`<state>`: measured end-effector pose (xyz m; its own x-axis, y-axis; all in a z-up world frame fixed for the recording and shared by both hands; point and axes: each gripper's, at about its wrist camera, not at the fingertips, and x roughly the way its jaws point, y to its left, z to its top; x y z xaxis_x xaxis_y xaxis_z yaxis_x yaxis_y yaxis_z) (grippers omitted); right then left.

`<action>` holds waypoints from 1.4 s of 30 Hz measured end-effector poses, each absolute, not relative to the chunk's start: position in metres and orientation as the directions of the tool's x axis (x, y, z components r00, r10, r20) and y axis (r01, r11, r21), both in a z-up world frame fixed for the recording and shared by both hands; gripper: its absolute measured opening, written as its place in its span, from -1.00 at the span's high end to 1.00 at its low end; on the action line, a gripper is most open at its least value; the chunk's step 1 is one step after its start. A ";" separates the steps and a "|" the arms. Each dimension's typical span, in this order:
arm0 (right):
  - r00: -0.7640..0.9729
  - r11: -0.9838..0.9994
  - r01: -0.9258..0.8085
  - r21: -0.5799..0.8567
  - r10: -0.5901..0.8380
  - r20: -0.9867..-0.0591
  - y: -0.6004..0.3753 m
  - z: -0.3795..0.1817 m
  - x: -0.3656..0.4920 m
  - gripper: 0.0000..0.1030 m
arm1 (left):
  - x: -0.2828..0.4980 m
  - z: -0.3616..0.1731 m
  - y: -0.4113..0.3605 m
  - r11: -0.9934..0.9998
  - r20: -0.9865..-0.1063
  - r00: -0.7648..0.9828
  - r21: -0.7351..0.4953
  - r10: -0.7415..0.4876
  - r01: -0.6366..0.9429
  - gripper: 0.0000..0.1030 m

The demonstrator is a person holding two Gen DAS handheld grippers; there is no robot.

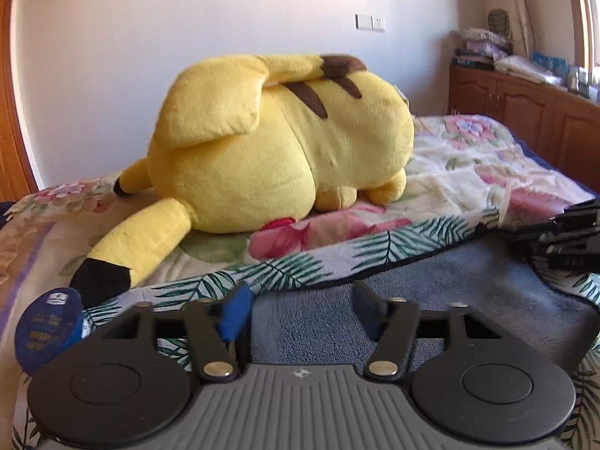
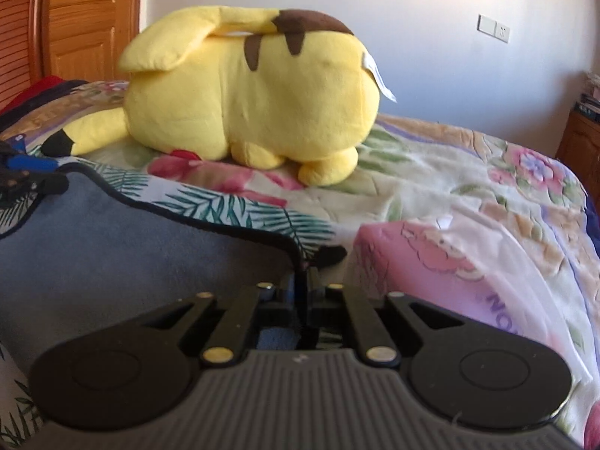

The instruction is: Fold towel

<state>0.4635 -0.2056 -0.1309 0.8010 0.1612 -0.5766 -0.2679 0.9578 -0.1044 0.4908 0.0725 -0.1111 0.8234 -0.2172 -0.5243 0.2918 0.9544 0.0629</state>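
Left wrist view: the left tongs (image 1: 298, 309) stand wide over the towel (image 1: 431, 277), which lies on the bed (image 1: 468, 165), plush (image 1: 277, 142) at 12 o'clock.

Right wrist view: the right tongs (image 2: 305, 290) pinch the towel's (image 2: 112, 247) dark-bound corner. A fold seems underway; next, carry that corner across.

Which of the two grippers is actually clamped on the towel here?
The right gripper: its jaws are pinched together on the towel at its dark-trimmed corner. The left gripper stands open over the blue side, gripping nothing.
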 end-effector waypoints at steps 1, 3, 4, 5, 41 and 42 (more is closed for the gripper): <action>0.801 0.958 -0.268 -0.107 0.160 -0.577 -0.205 -0.131 0.463 0.26 | 0.489 -0.110 0.074 0.956 -0.523 0.823 0.051 -0.222 0.290 0.14; 0.805 0.958 -0.268 -0.101 0.165 -0.570 -0.205 -0.130 0.459 0.03 | 0.483 -0.107 0.076 0.957 -0.531 0.815 0.024 -0.233 0.289 0.10; 0.805 0.959 -0.267 -0.098 0.166 -0.569 -0.206 -0.129 0.458 0.03 | 0.479 -0.107 0.076 0.956 -0.536 0.811 0.023 -0.235 0.293 0.10; 0.805 0.959 -0.266 -0.096 0.166 -0.570 -0.205 -0.128 0.455 0.03 | 0.475 -0.105 0.075 0.954 -0.538 0.809 0.029 -0.236 0.297 0.09; 0.831 0.951 -0.310 0.018 0.280 -0.480 -0.199 0.011 0.286 -0.17 | 0.294 0.021 0.052 0.955 -0.500 0.840 0.082 -0.209 0.286 -0.39; 0.834 0.951 -0.308 0.018 0.279 -0.476 -0.199 0.014 0.282 -0.21 | 0.291 0.025 0.051 0.953 -0.498 0.842 0.087 -0.210 0.289 -0.40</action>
